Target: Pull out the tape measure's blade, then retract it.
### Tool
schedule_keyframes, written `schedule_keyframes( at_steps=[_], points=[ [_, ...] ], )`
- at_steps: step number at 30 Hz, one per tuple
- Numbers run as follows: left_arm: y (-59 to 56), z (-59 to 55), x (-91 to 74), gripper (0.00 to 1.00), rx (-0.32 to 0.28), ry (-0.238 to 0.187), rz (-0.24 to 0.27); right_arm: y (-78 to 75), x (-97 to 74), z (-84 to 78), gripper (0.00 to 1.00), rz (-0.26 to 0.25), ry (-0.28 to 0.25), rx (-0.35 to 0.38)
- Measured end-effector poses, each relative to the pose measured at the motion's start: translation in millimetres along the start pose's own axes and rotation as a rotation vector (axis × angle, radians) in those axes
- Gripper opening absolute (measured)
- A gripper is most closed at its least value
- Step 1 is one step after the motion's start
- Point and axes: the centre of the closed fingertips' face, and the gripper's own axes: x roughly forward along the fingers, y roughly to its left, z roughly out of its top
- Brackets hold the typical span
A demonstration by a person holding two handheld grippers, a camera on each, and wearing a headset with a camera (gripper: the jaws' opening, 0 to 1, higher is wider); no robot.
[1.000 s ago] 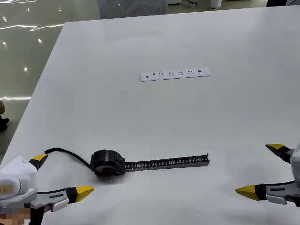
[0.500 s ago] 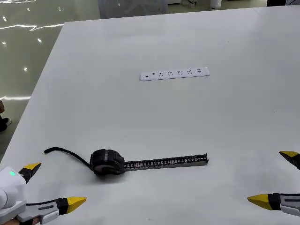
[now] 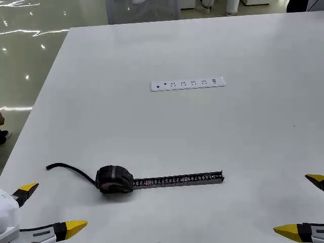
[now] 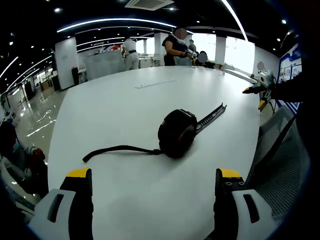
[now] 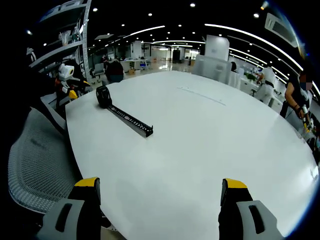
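The tape measure rests on the white table in the lower left of the head view. Its blade is drawn out flat to the right, and the blade's tip lies near the lower middle of the frame. A black strap curls from the case toward the left edge. The left gripper sits in the bottom left corner, its yellow-tipped jaws wide apart and holding nothing. It is below and left of the case and clear of it. In the left gripper view the case lies ahead between the two jaws, apart from both. The right gripper is in the bottom right corner, jaws likewise spread and empty, well apart from the blade's tip. A white power strip lies flat in the upper middle of the head view.
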Motion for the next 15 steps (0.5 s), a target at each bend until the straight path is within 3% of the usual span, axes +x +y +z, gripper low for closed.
schedule_keyframes(
  at_steps=[4, 15],
  points=[
    [-2.2, -0.2, -0.4, 0.99, 0.004, 0.006, -0.013, -3.4, -1.2, 1.3, 0.99, -0.021, 0.005, -0.002],
    [-4.9, -0.5, -2.7, 0.99, 0.000, 0.008, -0.026, -2.1, -3.9, 0.8, 0.99, -0.016, 0.015, 0.027]
  ],
)
